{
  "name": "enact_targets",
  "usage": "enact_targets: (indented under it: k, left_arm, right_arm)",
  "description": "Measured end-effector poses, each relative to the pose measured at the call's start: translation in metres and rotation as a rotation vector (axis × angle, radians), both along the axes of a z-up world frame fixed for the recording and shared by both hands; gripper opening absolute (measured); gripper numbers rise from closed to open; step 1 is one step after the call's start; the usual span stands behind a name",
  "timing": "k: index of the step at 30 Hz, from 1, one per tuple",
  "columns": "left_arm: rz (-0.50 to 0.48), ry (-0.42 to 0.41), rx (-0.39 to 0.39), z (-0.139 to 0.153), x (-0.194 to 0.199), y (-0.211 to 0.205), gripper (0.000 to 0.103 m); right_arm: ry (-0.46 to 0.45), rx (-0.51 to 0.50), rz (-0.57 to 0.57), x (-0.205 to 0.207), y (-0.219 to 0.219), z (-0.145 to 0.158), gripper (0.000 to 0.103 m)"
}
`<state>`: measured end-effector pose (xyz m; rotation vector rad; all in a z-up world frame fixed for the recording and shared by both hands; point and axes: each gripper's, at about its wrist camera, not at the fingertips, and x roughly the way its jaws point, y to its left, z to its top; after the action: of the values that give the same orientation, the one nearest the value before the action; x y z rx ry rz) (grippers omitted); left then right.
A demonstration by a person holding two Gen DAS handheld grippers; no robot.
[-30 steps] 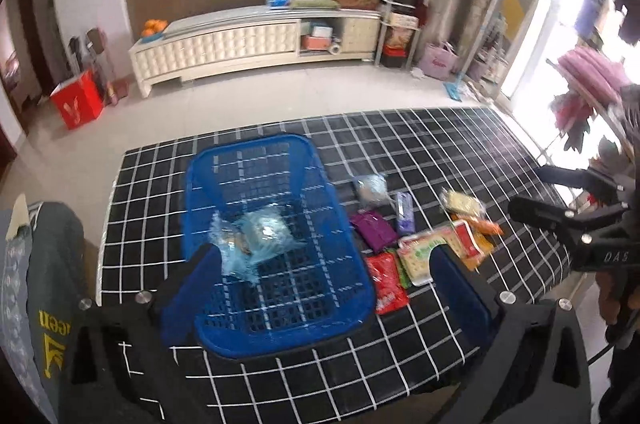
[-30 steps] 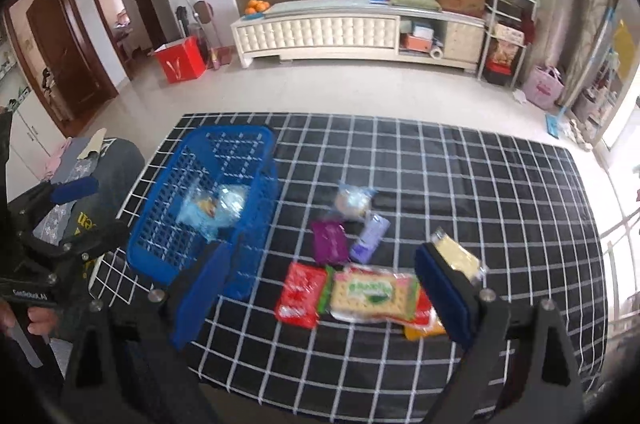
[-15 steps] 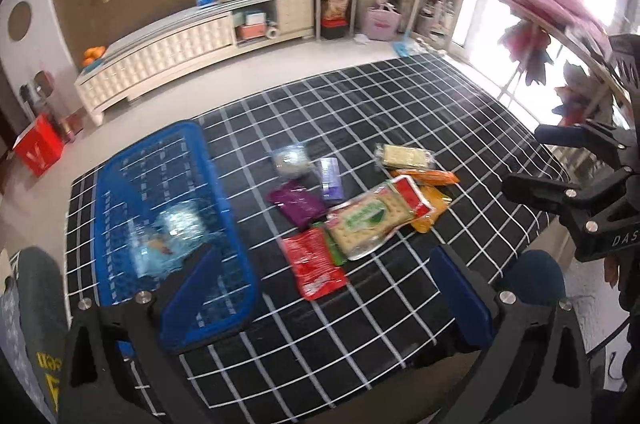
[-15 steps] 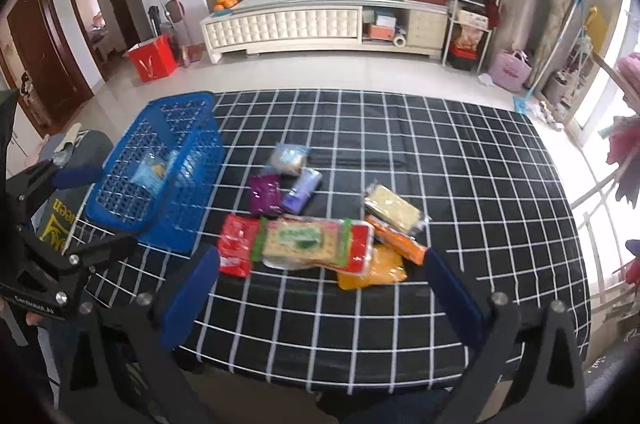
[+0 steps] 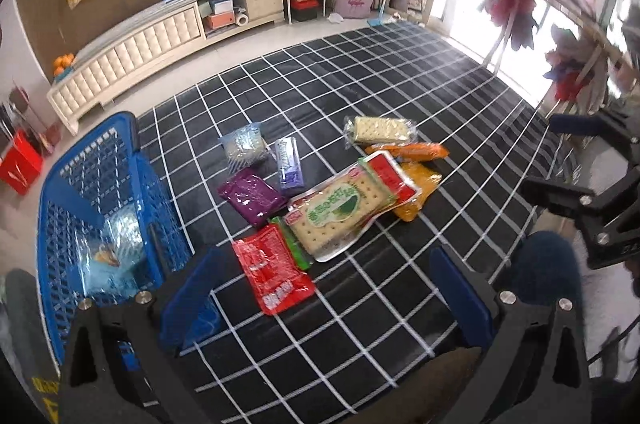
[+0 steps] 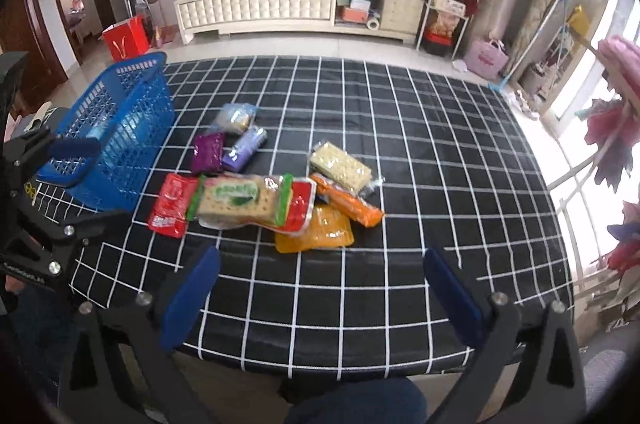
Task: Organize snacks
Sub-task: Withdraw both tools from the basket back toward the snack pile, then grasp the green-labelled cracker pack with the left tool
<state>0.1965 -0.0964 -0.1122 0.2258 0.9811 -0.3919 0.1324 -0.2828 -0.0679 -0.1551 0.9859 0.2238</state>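
A blue plastic basket [image 5: 100,184] [image 6: 120,128] stands at the table's left end with clear-wrapped snacks [image 5: 116,244] inside. Loose packets lie mid-table: a large green-label cracker pack [image 5: 344,204] [image 6: 248,200], a red packet [image 5: 272,268] [image 6: 172,204], a purple packet [image 5: 250,196] [image 6: 206,152], a lilac bar [image 5: 289,166], a pale cracker pack [image 5: 380,130] [image 6: 340,166], an orange stick [image 6: 348,204] and a yellow pouch [image 6: 320,236]. My left gripper [image 5: 324,288] hangs open near the red packet, holding nothing. My right gripper [image 6: 320,292] is open over the table's front edge, empty.
A black cloth with white grid [image 6: 400,144] covers the table. The right gripper's body [image 5: 592,192] shows at the right of the left wrist view; the left one [image 6: 36,208] sits beside the basket. A person's knee [image 6: 352,400] is under the front edge. A white cabinet [image 6: 280,4] stands behind.
My left gripper has swung right, from over the basket to the loose packets. The right gripper has pulled back towards the table's front edge. Both stayed open.
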Motion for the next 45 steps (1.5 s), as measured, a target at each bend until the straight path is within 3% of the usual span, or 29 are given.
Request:
enact_targets:
  k: [7,14,25,33,38,45]
  left_arm:
    - [-0.055,0.046,0.068,-0.029,0.016,-0.015,0.103]
    - [-0.034,0.099,0.107,-0.058,0.049,-0.020,0.103]
    - [-0.063,0.176,0.192,-0.107,0.092,-0.036,0.103]
    - [-0.138,0.227,0.218,-0.131,0.105,-0.054,0.103]
    - [-0.139,0.242,0.175,-0.134,0.115,-0.061,0.103]
    - [-0.161,0.263,0.145,-0.132,0.114,-0.071,0.070]
  right_arm:
    - [0.031,0.009,-0.021,0.012,0.000,-0.029,0.103]
    - [0.096,0.042,-0.045,0.029,-0.004,-0.061,0.103]
    - [0.152,0.088,-0.062,0.041,-0.014,-0.083,0.103]
    - [0.169,0.102,-0.065,0.047,-0.022,-0.089,0.103]
    - [0.180,0.115,-0.077,0.050,-0.028,-0.092,0.103]
    - [0.179,0.111,-0.096,0.056,-0.039,-0.093,0.103]
